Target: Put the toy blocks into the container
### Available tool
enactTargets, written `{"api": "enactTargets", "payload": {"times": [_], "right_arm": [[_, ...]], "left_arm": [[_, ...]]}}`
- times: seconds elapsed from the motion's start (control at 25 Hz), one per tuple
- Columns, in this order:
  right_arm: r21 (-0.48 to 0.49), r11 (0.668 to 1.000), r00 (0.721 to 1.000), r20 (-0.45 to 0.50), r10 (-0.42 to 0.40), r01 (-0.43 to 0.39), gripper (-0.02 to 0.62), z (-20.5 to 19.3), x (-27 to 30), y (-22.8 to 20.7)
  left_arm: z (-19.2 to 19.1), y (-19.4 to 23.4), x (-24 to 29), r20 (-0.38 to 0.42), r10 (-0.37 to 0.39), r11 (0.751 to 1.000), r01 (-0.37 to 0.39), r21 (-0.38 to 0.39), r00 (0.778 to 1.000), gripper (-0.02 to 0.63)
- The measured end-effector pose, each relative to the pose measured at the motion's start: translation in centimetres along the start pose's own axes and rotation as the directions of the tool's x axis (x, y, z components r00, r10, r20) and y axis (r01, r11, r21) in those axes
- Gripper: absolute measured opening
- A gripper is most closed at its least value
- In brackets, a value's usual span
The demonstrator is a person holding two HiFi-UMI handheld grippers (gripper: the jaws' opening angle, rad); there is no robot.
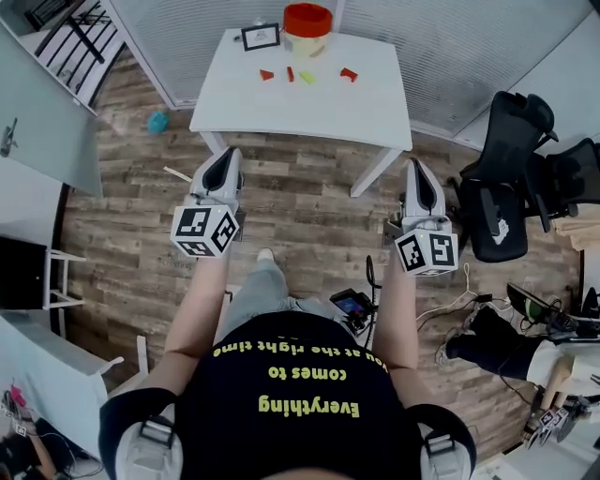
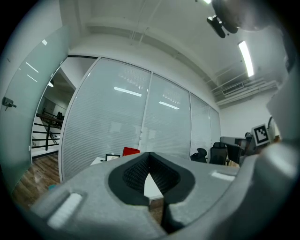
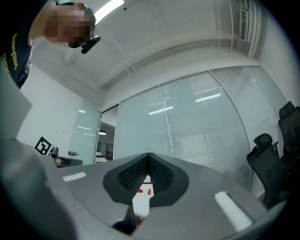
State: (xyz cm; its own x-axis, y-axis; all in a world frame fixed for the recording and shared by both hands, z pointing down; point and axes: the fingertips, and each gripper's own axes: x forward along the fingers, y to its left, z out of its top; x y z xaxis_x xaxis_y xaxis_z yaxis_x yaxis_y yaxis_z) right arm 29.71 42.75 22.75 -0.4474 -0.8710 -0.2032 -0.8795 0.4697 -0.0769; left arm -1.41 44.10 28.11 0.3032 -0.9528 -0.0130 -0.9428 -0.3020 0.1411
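The red container [image 1: 307, 19] stands at the far edge of the white tabletop [image 1: 375, 103]. Four blocks lie loose on the tabletop just on the person's side of the container, none inside it. A red block [image 1: 267, 74] lies to its near left. A second red block [image 1: 290, 73] and a yellow-green block [image 1: 307, 76] lie almost straight before it, just beside each other. A third red block [image 1: 349, 73] lies to its near right. A small frame [image 1: 260, 37] stands just left of the container. Both grippers hang over the wood floor [image 1: 300, 197], well apart from the container and short of the tabletop's near edge. The left gripper [image 1: 228, 156] is nearer the person and left of the container, its jaws pressed together at the tips with nothing between them. The right gripper [image 1: 415, 169] is nearer the person and right of the container, its jaws likewise pressed together and empty. A black chair [image 1: 511, 178] stands well right of the container.
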Motion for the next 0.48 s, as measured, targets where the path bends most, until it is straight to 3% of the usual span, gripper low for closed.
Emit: {"api": "enactTargets", "payload": {"times": [0.48], "right_arm": [[-0.04, 0.998, 0.998, -0.025, -0.057, 0.056, 0.006, -1.4, 8.7, -0.4]], "left_arm": [[0.7, 6.3, 8.3, -0.01, -0.074, 0.997, 0.074, -0.019, 0.997, -0.003]]}}
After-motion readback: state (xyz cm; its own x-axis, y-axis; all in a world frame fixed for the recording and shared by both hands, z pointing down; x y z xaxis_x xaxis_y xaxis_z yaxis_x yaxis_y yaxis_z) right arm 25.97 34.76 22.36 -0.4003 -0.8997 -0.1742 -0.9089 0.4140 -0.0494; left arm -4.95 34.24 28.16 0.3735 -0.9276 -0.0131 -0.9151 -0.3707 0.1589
